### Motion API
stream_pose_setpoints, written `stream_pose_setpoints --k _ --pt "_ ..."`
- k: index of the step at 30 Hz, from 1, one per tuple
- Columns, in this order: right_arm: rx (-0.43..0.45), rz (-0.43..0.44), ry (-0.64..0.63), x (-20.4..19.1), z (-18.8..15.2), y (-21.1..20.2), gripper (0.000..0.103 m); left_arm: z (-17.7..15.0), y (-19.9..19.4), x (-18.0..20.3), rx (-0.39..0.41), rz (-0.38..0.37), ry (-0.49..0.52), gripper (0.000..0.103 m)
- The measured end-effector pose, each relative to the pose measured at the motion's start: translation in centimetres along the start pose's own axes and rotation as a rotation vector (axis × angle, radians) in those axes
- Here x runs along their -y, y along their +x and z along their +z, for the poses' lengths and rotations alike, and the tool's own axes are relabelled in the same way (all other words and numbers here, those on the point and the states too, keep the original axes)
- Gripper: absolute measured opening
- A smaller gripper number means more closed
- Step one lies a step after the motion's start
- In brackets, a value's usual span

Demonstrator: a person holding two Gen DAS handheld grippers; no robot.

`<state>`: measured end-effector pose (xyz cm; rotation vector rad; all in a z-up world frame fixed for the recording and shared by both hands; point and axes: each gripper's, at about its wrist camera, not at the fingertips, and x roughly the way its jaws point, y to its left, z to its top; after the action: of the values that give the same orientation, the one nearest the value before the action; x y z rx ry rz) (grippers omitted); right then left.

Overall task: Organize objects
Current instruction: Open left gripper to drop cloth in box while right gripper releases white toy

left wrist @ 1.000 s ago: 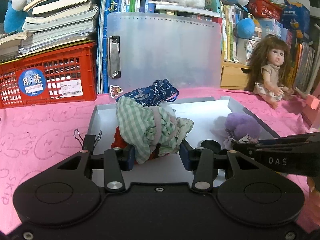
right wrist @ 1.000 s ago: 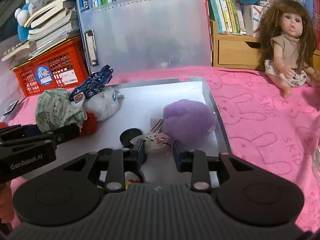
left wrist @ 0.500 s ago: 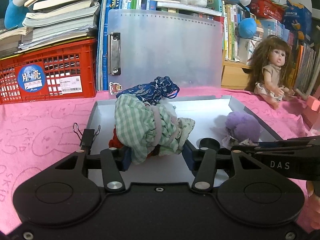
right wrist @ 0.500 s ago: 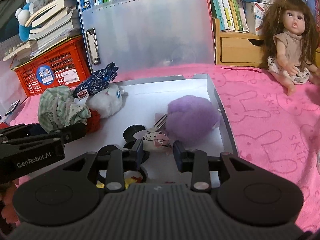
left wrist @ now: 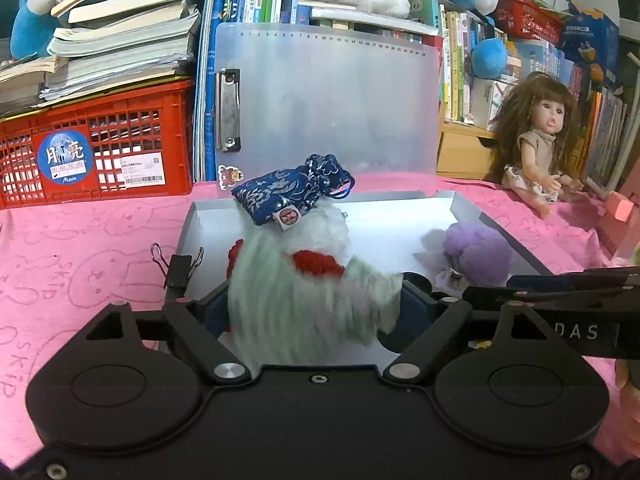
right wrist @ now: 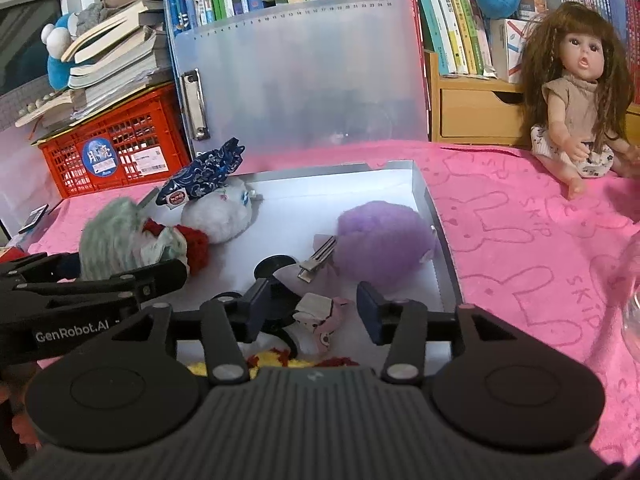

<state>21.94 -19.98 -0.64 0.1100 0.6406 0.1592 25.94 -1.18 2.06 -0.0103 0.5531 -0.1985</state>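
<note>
left gripper (left wrist: pixel 310 306) jaws have just been opening: they now stand spread with the green checked cloth bundle (left wrist: pixel 288 308) loose between them, blurred in the left wrist view as if dropping free, pads not pressing. the bundle sits at the near left corner of the grey tray (right wrist: pixel 434 216), with a red knit piece (left wrist: pixel 318 264) poking out of it.

right gripper (right wrist: pixel 310 312) jaws have also just been opening and are now spread; a small pink-and-white cloth item (right wrist: pixel 320 318) lies between them on the tray floor, not pinched.

handling, as a judgement:
- bundle: light, soft, no stiffness. it will sag and may unwrap if taken by an edge, so take it across the thickest middle.
- purple pompom (right wrist: pixel 382 244), at the tray's right wall: very light and squashy, the fluff is slippery. close deep into the body, or take the metal clip (right wrist: pixel 318 258) on its left side, which is the only rigid hold.
- white plush ball (right wrist: pixel 218 216), toward the tray's far left: same story. the blue brocade pouch (right wrist: pixel 206 176) rests on top of it and will likely slide off if the ball is moved first.
- black round piece (right wrist: pixel 276 266), mid tray: looks hard and flat, so an edge pinch is needed (can't tell what it is).
- binder clip (left wrist: pixel 180 264), on the tray's left rim: stiff, and it may be clamped on.

nothing here looks fragile. main risk is fabric snagging on a pad when pulling away.
</note>
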Motion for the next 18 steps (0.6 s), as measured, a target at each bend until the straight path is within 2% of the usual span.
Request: stream_pose_setpoints --k 18 --pt "0.081 -0.006 -0.007 -0.1 0.0 -3.1 0.083 0.7 -3.3 0.1 0.041 0.027 0.0 0.101"
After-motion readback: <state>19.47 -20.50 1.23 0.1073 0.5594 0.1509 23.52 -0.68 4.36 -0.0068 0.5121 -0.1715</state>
